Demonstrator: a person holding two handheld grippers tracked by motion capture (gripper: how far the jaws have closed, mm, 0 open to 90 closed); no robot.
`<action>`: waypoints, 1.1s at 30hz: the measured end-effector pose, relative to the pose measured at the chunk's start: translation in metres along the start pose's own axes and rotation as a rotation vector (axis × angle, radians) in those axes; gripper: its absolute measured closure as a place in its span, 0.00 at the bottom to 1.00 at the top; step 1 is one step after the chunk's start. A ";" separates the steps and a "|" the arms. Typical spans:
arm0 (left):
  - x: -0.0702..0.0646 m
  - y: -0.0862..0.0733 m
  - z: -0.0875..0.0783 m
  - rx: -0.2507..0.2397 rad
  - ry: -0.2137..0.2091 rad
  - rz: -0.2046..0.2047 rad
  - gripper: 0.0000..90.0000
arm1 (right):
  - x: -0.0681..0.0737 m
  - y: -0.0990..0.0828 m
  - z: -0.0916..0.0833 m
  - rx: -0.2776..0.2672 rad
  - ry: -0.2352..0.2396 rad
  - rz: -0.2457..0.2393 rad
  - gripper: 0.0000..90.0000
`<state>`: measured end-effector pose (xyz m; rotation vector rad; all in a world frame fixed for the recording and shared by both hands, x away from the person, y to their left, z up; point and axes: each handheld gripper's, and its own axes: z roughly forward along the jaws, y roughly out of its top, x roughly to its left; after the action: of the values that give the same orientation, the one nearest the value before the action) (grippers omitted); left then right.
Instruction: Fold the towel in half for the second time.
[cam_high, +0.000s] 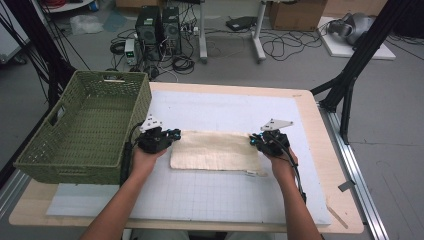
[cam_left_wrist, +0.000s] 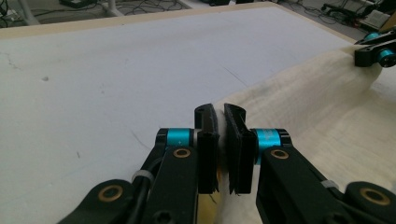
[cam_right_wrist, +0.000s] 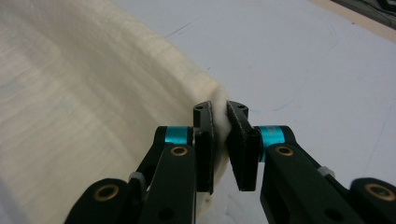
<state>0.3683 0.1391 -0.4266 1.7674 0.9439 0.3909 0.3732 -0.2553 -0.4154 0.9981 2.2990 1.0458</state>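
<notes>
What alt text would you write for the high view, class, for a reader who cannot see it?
A person holds a cream cloth by its far corners, the left gripper and the right gripper each shut on one, above a white mat on a wooden table. A green woven basket stands at the left.

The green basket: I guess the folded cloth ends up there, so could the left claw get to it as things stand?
Probably yes. The green basket stands open-topped right beside the left claw, with nothing between them. But that claw is shut on a corner of the cloth, and the right claw grips the other, so both would have to move together.
</notes>
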 end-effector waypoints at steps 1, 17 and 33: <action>-0.002 -0.001 -0.001 0.002 -0.002 0.007 0.93 | 0.002 -0.003 -0.001 -0.002 0.004 0.002 0.91; -0.019 -0.021 -0.021 0.029 -0.043 0.051 0.92 | 0.022 -0.036 -0.022 -0.068 0.050 -0.007 0.90; -0.023 -0.040 -0.031 0.044 -0.045 0.005 0.80 | 0.035 -0.044 -0.031 -0.034 0.065 -0.070 0.89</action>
<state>0.3169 0.1471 -0.4461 1.8111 0.9228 0.3346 0.3121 -0.2638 -0.4327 0.8760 2.3426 1.0995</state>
